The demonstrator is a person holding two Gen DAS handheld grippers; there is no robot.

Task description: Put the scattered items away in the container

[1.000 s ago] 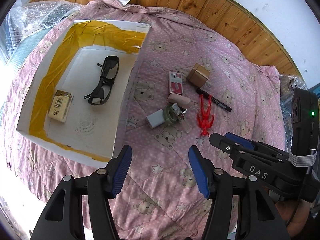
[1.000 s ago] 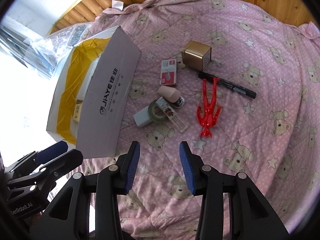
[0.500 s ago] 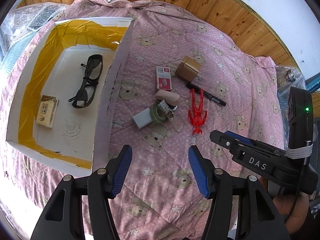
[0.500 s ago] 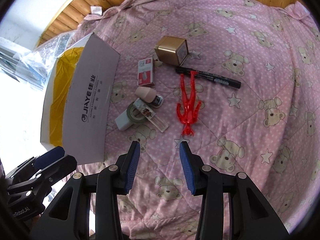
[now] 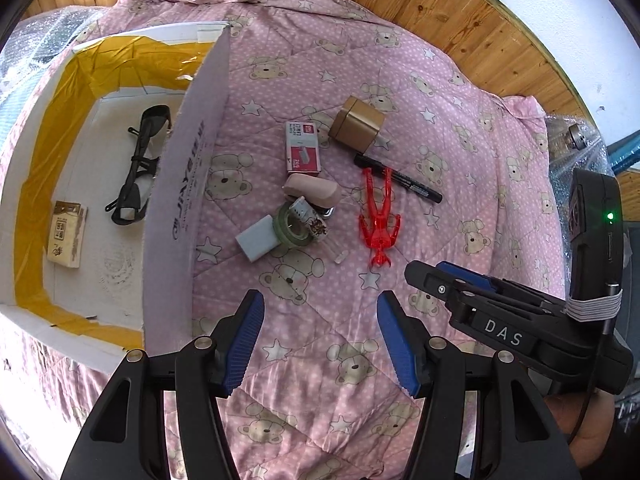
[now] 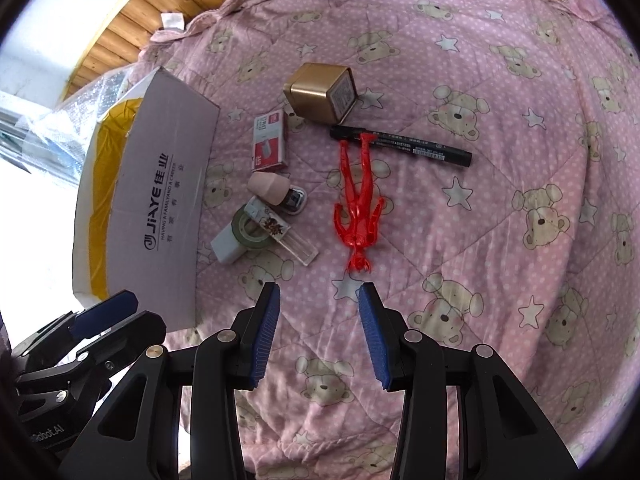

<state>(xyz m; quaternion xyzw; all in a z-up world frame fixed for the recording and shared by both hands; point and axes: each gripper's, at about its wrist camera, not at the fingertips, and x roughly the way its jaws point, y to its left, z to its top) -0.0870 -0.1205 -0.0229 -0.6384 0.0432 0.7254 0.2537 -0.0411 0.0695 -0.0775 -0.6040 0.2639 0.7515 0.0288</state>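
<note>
Two hand-held grippers hover with jaws spread wide and empty above a pink bear-print quilt (image 6: 500, 208). The right gripper (image 6: 318, 320) sits just short of a red toy figure (image 6: 360, 208), which lies at 12 o'clock from its fingertips, legs touching a black marker (image 6: 400, 144). At 11 o'clock cluster a gold tin (image 6: 320, 92), a staple box (image 6: 269, 144), a pink eraser (image 6: 269, 186) and a tape roll (image 6: 252, 232). The left gripper (image 5: 320, 332) faces the white cardboard box (image 5: 188, 200) at 10 o'clock, already holding black sunglasses (image 5: 140, 160) and a small packet (image 5: 66, 234).
</note>
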